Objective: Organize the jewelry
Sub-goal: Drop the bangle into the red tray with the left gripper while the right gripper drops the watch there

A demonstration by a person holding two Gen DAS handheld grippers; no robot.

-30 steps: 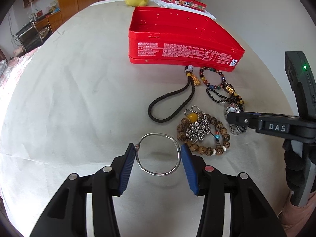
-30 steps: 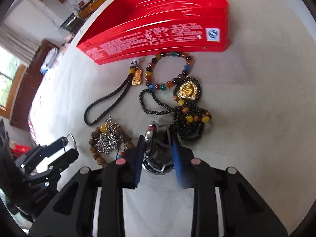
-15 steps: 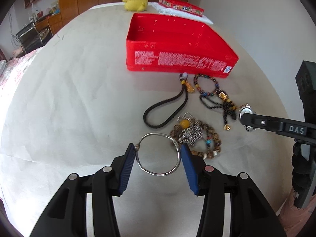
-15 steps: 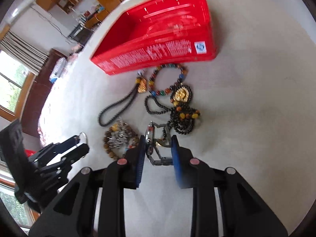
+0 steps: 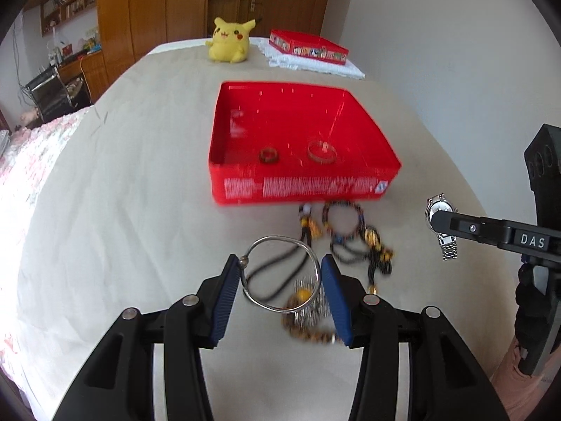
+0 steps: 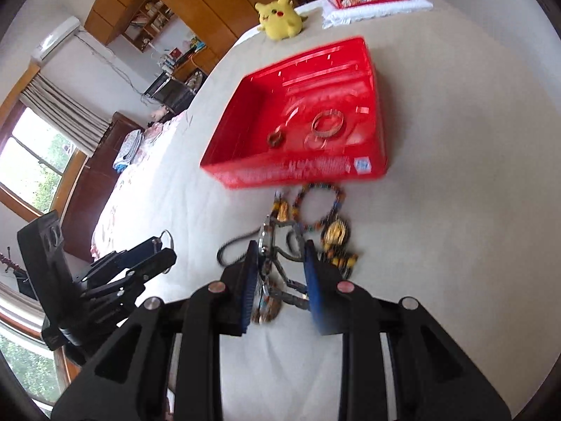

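My left gripper (image 5: 280,273) is shut on a silver bangle (image 5: 261,242), held in the air above the table. My right gripper (image 6: 278,263) is shut on a silver wristwatch (image 6: 267,245), whose band hangs between the pads; from the left wrist the watch (image 5: 440,210) shows at the right, clamped at its face. Ahead lies an open red tin (image 5: 301,193) holding a small brown ring (image 5: 268,155) and a gold bangle (image 5: 321,149). Loose on the cloth below lie a coloured bead bracelet (image 5: 342,215), a black cord (image 5: 270,273) and a wooden bead bracelet (image 5: 308,326).
A yellow plush toy (image 5: 228,40) and a second red tin (image 5: 308,47) on a white cloth sit at the table's far end. A person's gloved hand (image 5: 529,301) holds the right tool. Wooden cabinets and a window lie beyond the table's left edge.
Both grippers have risen off the table, carrying the bangle and the watch. The views now look down into the red tin, and the loose beads sit farther below.
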